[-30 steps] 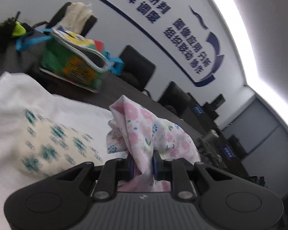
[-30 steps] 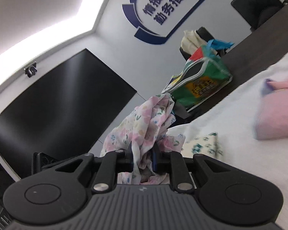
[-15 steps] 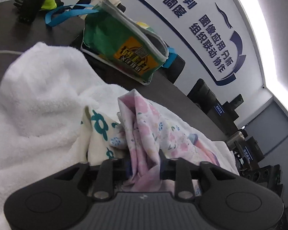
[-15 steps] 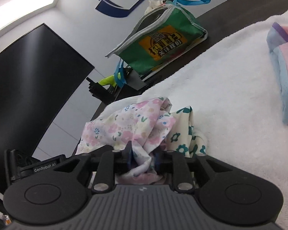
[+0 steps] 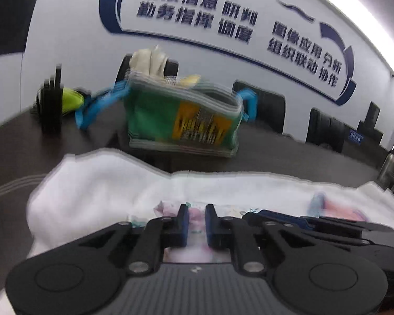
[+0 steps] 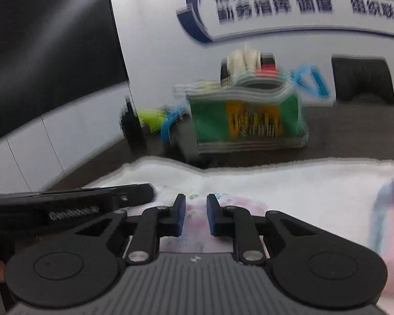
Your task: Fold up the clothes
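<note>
Hovering side by side just above the white towel [image 5: 97,183], both tongs are pointing toward the far wall. The left tongs [image 5: 197,221] are standing with a small gap between the jaws, and the right tongs [image 6: 194,214] are showing a slightly wider gap; neither seems to be pinching anything, though blur is making it hard to be sure. The flowered garment [image 6: 233,204] is lying low on the towel right under and just ahead of both sets of fingers, with a pink folded piece [image 6: 391,215] sitting off to the right on the same towel. Behind, a green bag [image 5: 181,120] is standing on the dark worktop [image 5: 289,152].

My guess is that the person is setting the garment down to spread it flat. To do that well, they should be lifting the tongs straight up so no cloth is dragged along, then checking where the edges are lying before taking hold again. Gripping two corners on the same edge and pulling gently apart would be smoothing out the bunching. Since the two tongs are nearly touching, moving them apart evenly should keep them from knocking together.
</note>
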